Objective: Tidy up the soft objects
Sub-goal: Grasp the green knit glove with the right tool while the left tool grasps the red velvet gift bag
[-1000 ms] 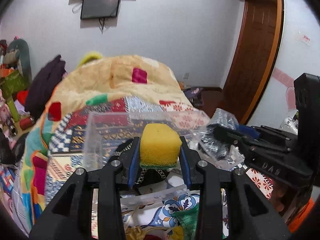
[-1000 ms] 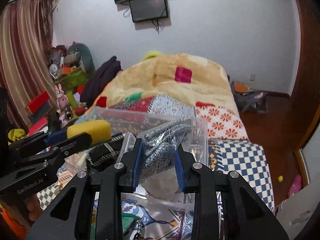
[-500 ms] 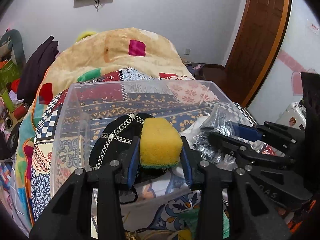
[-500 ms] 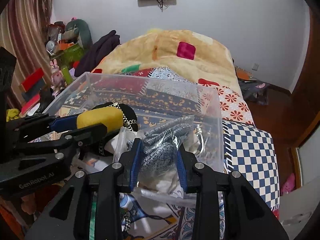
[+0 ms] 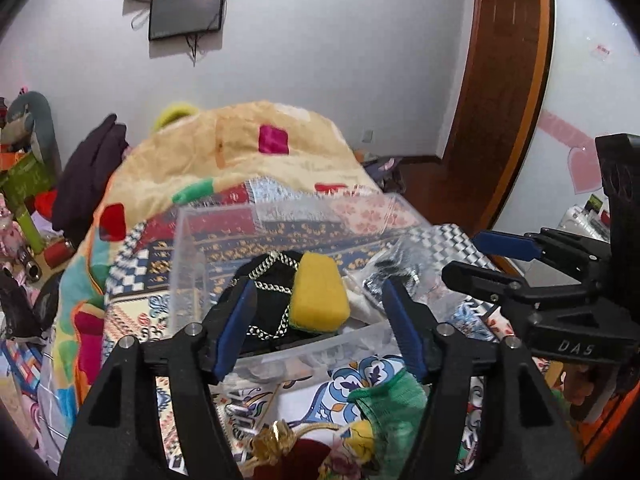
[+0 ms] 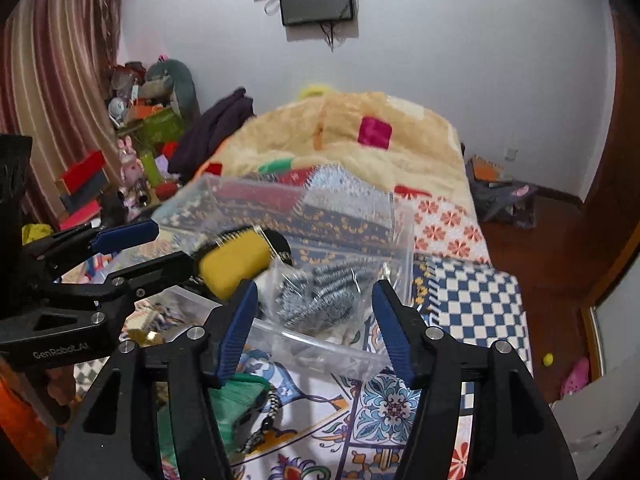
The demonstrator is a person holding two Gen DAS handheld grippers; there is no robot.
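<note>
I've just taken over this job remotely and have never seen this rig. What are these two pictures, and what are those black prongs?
No robot arm here: a person holds a two-finger gripper in each hand, each with a camera looking along its fingers. One picture is from the left gripper, the other from the right gripper. Both are open and hold nothing. On the bed stands a clear bin. In it lie a yellow sponge, a black cloth and a plastic-wrapped bundle.

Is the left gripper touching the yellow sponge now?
Apart. In the left wrist view the left gripper is open, and the yellow sponge lies in the clear plastic bin with visible gaps to both blue pads.
</note>
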